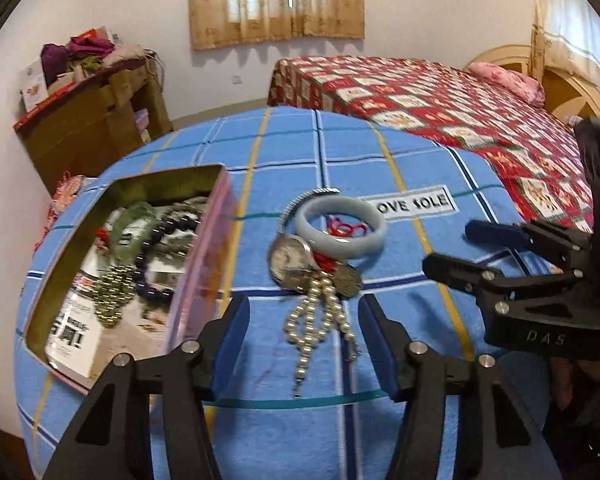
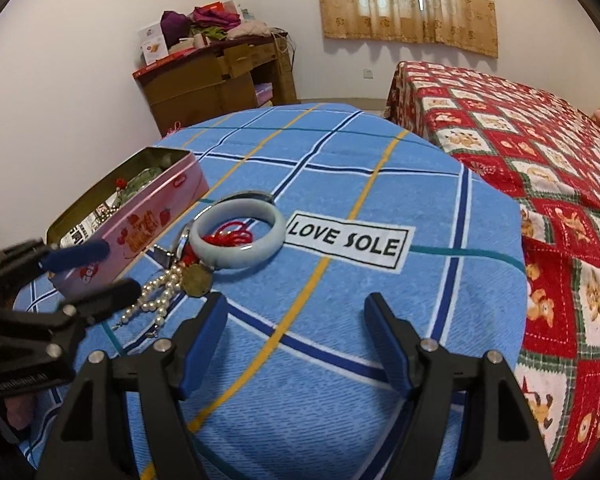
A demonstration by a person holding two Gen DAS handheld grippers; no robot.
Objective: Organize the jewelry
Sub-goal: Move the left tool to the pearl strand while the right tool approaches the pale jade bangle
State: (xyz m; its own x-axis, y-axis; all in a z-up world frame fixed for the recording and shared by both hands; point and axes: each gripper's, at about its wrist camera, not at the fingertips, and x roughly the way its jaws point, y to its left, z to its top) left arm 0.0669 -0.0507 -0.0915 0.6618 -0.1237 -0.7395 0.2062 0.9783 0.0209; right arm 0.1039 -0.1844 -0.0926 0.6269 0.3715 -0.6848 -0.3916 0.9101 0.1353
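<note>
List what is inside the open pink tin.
In the pink tin: a dark bead bracelet, gold-coloured beads, green pieces, all on printed paper. Anything beneath the paper is hidden.

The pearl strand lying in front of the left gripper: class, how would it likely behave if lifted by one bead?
The pearl strand lies in loose loops on the blue cloth, so it is probably floppy and would dangle. Its round, glossy beads may slip between flat pads. It touches the watch and the coin-like pendant, so it might drag them.
</note>
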